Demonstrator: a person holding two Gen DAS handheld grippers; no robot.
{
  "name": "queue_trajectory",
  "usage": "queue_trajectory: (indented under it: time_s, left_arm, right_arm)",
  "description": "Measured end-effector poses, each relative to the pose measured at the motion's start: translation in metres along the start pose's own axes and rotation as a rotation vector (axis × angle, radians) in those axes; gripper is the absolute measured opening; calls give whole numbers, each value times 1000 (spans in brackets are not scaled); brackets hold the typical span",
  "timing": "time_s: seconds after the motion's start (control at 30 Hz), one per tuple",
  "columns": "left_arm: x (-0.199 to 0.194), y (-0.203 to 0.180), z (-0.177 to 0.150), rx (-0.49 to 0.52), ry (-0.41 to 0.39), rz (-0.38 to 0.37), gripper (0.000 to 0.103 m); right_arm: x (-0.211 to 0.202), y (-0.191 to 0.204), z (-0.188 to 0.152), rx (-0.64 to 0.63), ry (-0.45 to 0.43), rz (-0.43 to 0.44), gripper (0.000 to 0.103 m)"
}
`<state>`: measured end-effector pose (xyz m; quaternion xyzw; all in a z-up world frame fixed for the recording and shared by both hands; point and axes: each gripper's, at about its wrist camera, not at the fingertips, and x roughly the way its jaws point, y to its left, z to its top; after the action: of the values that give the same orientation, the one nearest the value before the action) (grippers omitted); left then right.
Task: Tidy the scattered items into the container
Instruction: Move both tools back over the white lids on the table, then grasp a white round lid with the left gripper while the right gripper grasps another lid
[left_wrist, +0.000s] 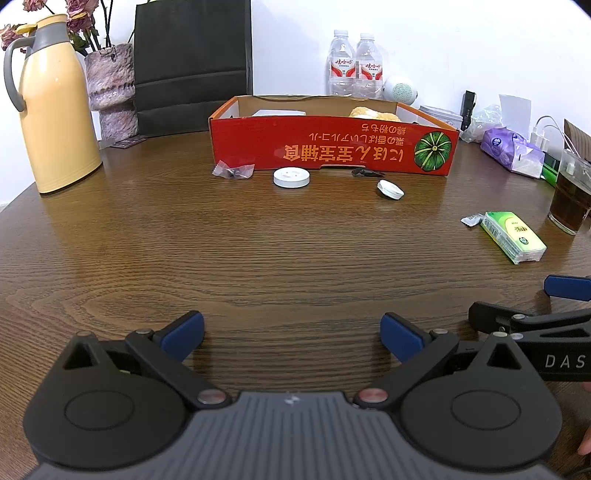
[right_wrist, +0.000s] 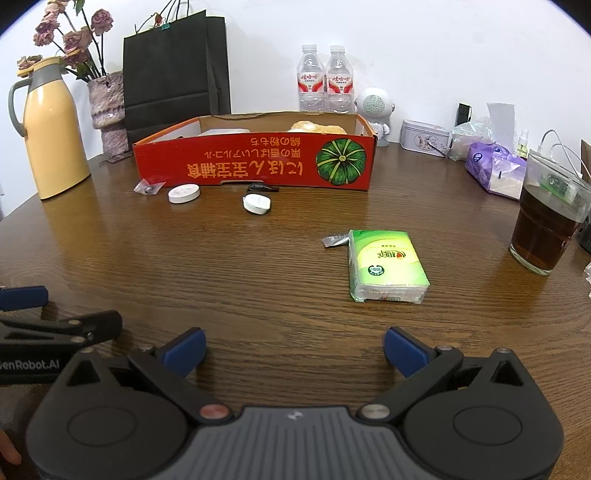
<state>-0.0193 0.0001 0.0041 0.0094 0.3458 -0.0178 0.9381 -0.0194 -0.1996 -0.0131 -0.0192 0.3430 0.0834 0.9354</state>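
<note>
Since both tongs hang spread and empty, we'd judge the right tongs (right_wrist: 293, 350) nearer the tissue pack (right_wrist: 384, 264): ahead, slightly right on the counter (right_wrist: 258, 280), long axis running away, short of the red box (right_wrist: 255, 166).

1. A dark wood-grain table (right_wrist: 258, 280) carries everything.
2. The red cardboard box (right_wrist: 255, 164) stands toward the far side.
3. Just before the box's front wall lie a clear packet (right_wrist: 149, 187), a white round disc (right_wrist: 184, 193), a small black piece (right_wrist: 261, 188) and a white oval case (right_wrist: 257, 204).
4. Nearer than the box and to its right lie a green tissue pack (right_wrist: 386, 265) and a small silver sachet (right_wrist: 335, 240).
5. Left of the box stand a yellow thermos (right_wrist: 51, 133) and a vase (right_wrist: 109, 110).
6. Right of the box stands a glass of dark drink (right_wrist: 545, 225).
</note>
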Motion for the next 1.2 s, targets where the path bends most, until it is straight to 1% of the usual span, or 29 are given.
queue_trajectory:
  time_s: [0.3,0.37,0.4,0.43,0.47,0.5,0.57,0.6,0.63,0.67,0.7,0.73,0.77,0.8,0.83,0.93,1.0,1.07,1.1,1.2]
  left_arm:
    - [3,-1,2,11,1,-3,103]
    - [4,-2,4,32,-3,-16,103]
    - [5,-2,7,66,-8,-36,103]
    - [5,0,13,103,-16,-66,103]
    - [5,2,22,128,-38,-93,103]
    - [6,7,34,145,-71,-116,103]
    - [16,15,63,183,-121,-124,103]
    - [26,18,77,207,-123,-127,103]
    - [39,21,88,217,-109,-132,103]
    - [53,24,98,206,-82,-126,103]
    - [65,27,105,184,-52,-122,100]
    - [73,29,109,167,-32,-139,99]
    - [80,30,112,150,-22,-166,96]
    - [86,31,115,136,-18,-188,96]
    - [91,31,118,134,-19,-198,96]
    - [103,26,121,193,-38,-195,96]
    - [111,24,122,217,-40,-190,94]
    - [121,23,124,204,-19,-198,90]
    - [126,23,125,192,-3,-200,86]
    - [138,20,127,173,30,-218,80]
  right_arm:
    - [-1,1,-1,-2,0,1,103]
    - [0,0,4,-12,23,11,103]
    - [0,0,8,-23,45,24,100]
    - [-2,1,15,-39,48,53,89]
    - [-5,0,24,-56,25,87,84]
    - [-7,0,34,-72,-8,117,83]
    - [-2,-1,58,-104,-66,175,83]
    - [8,-2,72,-114,-85,201,83]
    - [23,-1,85,-118,-87,213,82]
    - [41,0,97,-117,-70,199,71]
    - [60,0,107,-116,-47,181,55]
    - [78,0,114,-116,-27,173,42]
    - [93,1,119,-119,-12,166,37]
    - [104,3,121,-124,6,159,35]
    - [112,4,122,-128,19,159,37]
    - [125,7,122,-126,40,193,38]
    - [131,10,121,-142,27,180,41]
    - [132,10,119,-144,8,190,34]
    - [132,10,119,-142,0,192,26]
    - [130,6,121,-127,9,195,26]
